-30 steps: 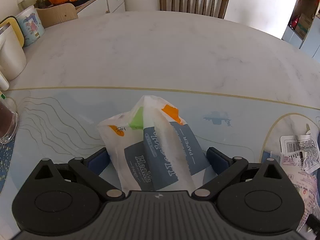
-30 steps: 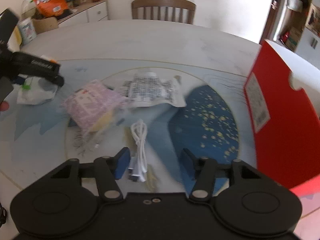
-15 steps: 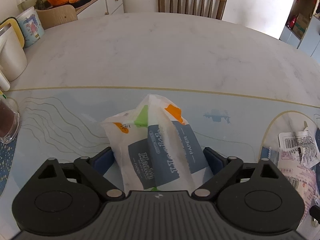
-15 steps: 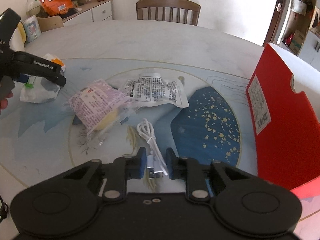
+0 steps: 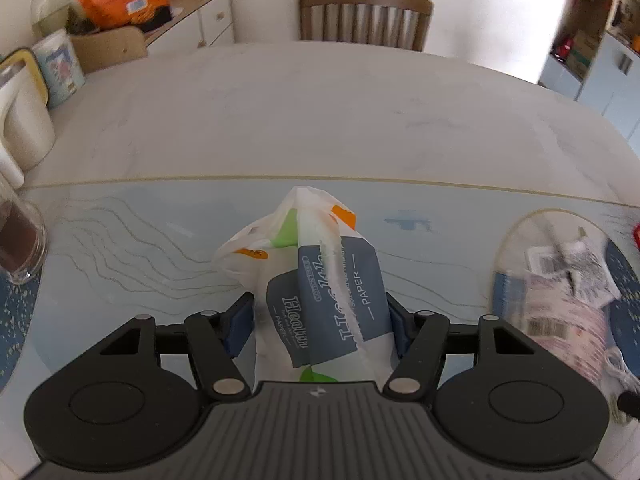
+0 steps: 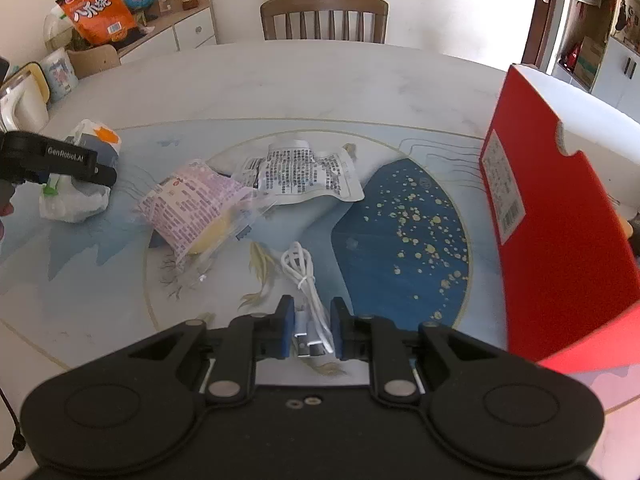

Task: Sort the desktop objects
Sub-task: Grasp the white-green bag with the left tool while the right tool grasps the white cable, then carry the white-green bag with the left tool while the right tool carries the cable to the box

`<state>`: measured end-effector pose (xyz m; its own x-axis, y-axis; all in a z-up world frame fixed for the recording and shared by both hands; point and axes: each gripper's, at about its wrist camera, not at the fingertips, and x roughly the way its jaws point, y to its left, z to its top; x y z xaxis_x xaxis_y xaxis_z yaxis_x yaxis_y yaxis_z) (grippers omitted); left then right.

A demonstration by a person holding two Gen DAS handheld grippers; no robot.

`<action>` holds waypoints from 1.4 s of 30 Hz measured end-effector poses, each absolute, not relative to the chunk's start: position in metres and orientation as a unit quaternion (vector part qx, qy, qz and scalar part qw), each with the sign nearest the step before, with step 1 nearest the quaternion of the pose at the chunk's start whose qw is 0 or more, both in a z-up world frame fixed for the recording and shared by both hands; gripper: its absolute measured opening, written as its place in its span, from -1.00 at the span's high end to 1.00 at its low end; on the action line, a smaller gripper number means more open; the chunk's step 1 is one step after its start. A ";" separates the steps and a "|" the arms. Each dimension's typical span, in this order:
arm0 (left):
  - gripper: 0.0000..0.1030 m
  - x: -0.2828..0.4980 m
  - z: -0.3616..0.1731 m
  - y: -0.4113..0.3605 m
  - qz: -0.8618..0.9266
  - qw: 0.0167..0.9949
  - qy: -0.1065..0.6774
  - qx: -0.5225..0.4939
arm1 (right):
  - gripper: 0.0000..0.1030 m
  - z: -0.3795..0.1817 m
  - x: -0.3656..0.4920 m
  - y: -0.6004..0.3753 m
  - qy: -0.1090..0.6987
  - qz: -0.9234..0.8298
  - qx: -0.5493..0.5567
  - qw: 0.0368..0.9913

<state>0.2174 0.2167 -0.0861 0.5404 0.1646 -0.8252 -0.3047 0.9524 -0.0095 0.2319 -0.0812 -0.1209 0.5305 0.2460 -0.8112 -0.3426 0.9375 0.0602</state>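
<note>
My left gripper [image 5: 320,320] is shut on a white and grey-blue tissue pack [image 5: 320,288], pads pressed on both its sides; the pack [image 6: 76,196] and left gripper [image 6: 60,160] also show at the left of the right wrist view. My right gripper [image 6: 308,326] is shut on the plug end of a coiled white USB cable [image 6: 304,276] on the mat. A pink snack packet [image 6: 196,204] and a white printed pouch [image 6: 304,172] lie in the middle of the table.
A red open box [image 6: 552,216] stands at the right. A glass of dark drink [image 5: 16,240], a white jug [image 5: 24,128] and a printed cup [image 5: 60,68] stand at the left edge. A wooden chair [image 6: 324,16] is beyond the round table [image 5: 320,112].
My right gripper closed from open onto the cable's plug end. My left gripper closed tighter on the tissue pack and the view has shifted slightly.
</note>
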 end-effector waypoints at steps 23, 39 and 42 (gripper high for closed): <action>-0.25 0.169 -0.025 0.127 0.002 0.886 0.462 -0.040 | 0.65 -0.059 0.195 -0.125 0.409 0.169 -0.005 0.897; -0.26 0.170 0.009 0.056 -0.063 0.892 0.446 -0.020 | 0.65 -0.021 0.186 -0.177 0.371 0.146 0.017 0.917; -0.26 0.175 0.016 0.039 -0.075 0.894 0.441 -0.014 | 0.65 -0.016 0.187 -0.193 0.369 0.138 0.026 0.919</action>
<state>0.1748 0.0394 0.0157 0.5998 -0.1465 -0.7866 0.1215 0.9884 -0.0914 0.1874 -0.1932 -0.0157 0.6899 0.2731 -0.6704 -0.2342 0.9605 0.1503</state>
